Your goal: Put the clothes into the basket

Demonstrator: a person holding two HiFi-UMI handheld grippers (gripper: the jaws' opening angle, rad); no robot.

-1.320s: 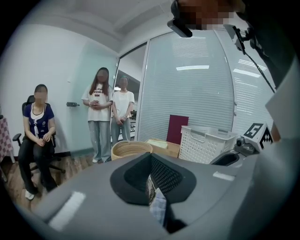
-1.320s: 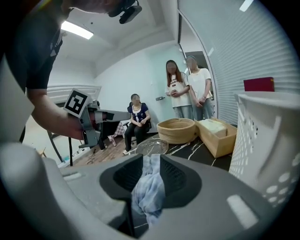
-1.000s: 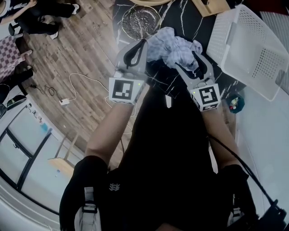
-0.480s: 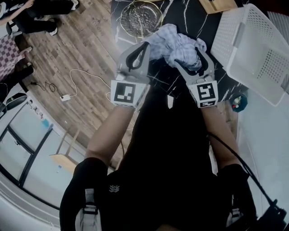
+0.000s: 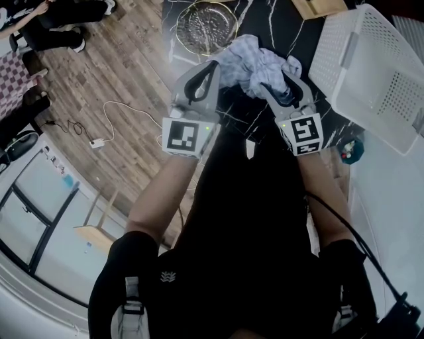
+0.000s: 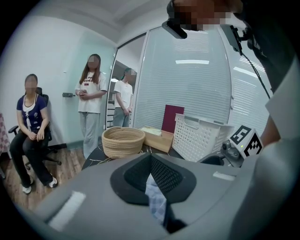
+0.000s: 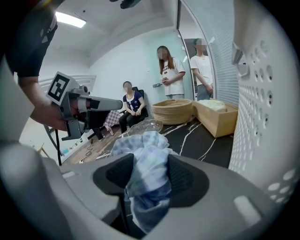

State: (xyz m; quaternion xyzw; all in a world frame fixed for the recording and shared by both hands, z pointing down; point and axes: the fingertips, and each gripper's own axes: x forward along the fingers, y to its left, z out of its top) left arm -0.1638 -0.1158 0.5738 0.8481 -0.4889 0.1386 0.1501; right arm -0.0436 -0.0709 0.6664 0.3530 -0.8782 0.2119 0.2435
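Observation:
A crumpled light-blue checked cloth (image 5: 255,61) lies on the black marble table (image 5: 278,20), between my two grippers. My left gripper (image 5: 211,67) is shut on a thin fold of it at its left side; that fold shows between the pads as checked fabric (image 6: 156,202). At the cloth's right side, my right gripper (image 5: 279,74) has just been closing, and a thick bunch of cloth (image 7: 147,173) is pressed between its pads. The white perforated basket (image 5: 371,66) stands on the table to the right, close beside the right gripper (image 7: 145,176).
A glass dish (image 5: 207,26) sits on the table beyond the cloth. Farther back are a woven round basket (image 6: 123,142) and a wooden box (image 6: 157,138). A cable and plug (image 5: 96,142) lie on the wooden floor at left. One person sits and two stand beyond the table.
The right gripper has sunk a little onto the cloth, and its jaws, wider half a second ago, have narrowed around the fabric. The left gripper has stayed put.

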